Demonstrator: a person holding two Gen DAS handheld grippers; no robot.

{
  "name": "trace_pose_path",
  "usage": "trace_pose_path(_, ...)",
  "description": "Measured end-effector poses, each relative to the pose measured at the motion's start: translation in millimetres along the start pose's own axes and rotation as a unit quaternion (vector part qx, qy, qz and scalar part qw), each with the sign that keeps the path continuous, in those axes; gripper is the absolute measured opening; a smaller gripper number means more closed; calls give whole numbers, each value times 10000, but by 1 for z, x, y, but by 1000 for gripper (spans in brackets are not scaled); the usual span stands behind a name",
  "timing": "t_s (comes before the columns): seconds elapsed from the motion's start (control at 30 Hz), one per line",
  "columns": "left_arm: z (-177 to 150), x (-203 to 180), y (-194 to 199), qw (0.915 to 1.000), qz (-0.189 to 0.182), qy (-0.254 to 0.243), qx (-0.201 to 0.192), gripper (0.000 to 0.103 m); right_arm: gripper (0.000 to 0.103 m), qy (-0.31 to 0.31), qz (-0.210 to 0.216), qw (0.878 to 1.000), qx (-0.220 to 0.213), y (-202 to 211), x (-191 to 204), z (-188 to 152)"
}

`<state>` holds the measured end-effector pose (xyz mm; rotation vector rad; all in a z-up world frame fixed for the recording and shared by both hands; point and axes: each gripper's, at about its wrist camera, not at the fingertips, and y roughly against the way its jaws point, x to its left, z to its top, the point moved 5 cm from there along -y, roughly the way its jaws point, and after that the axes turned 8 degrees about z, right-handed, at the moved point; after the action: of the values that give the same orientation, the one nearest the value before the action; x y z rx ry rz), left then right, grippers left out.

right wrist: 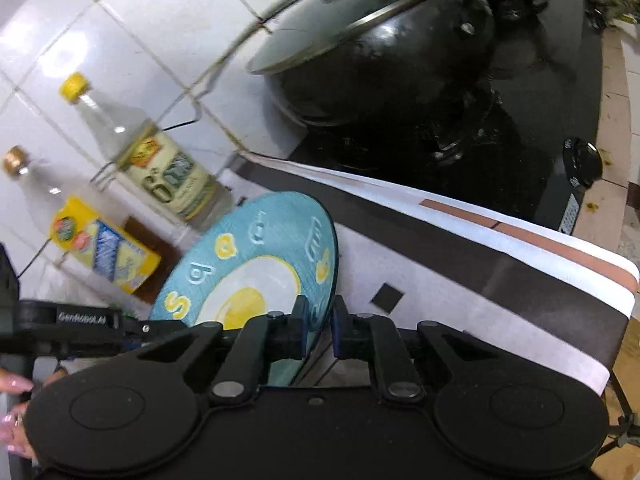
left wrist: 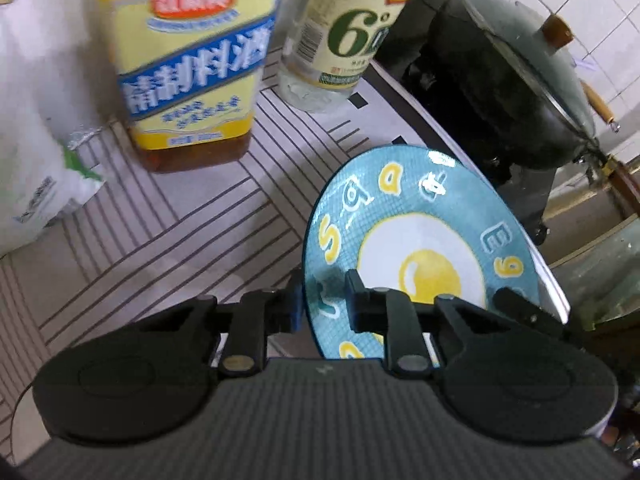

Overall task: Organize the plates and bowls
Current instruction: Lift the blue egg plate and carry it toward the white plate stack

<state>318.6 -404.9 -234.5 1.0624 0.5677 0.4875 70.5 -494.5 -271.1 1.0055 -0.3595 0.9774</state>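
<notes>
- blue-glazed plate (left wrist: 416, 248) with a fried-egg picture and yellow letters is up on edge over the striped counter (left wrist: 168, 216), tilted, its rim pinched on two sides.
- left gripper (left wrist: 324, 304) is clamped on the plate's near rim, one finger on the face and one behind it.
- right gripper (right wrist: 320, 328) is likewise closed tight on the plate's rim, seen from the right wrist with the edge running between its fingers.
- step in hand, as i judge it: the plate has been taken up by both grippers and is being carried off the counter; it is not yet set anywhere.
- next move calls for keeping both grips firm and moving the hands together, so the plate neither twists nor slips, and for steering clear of the bottles and the wok (left wrist: 516, 92) close by.
- count, as far as shows: one plate; no bowls in view; no rack or stack in view to say where it goes.
- two bottles stand near the tiled wall: a yellow-labelled bottle (left wrist: 192, 64) and a clear bottle (left wrist: 344, 36) with a pale label.
- one black wok with a glass lid (right wrist: 340, 36) sits on the stove (right wrist: 520, 168), well apart from the plate.
- one white bag (left wrist: 36, 168) lies at the left edge of the counter.
- a person's hand (right wrist: 14, 412) shows at the lower left of the right wrist view.
</notes>
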Motion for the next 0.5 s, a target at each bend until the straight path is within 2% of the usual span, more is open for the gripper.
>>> trace_pose_path(0.1,-3,2,19,9999,12,-85,-87,18,17,215,91,9997,91,9,13,-7)
trace_pose_path(0.33,-24,2,52,9996,161,-215,-29,19,17,438,244,9986,171,34,35,-11)
trace_pose_path(0.5,-41,7,74,9989,366,-257,-124,19,18,574,365,9970,381,43,48,-19)
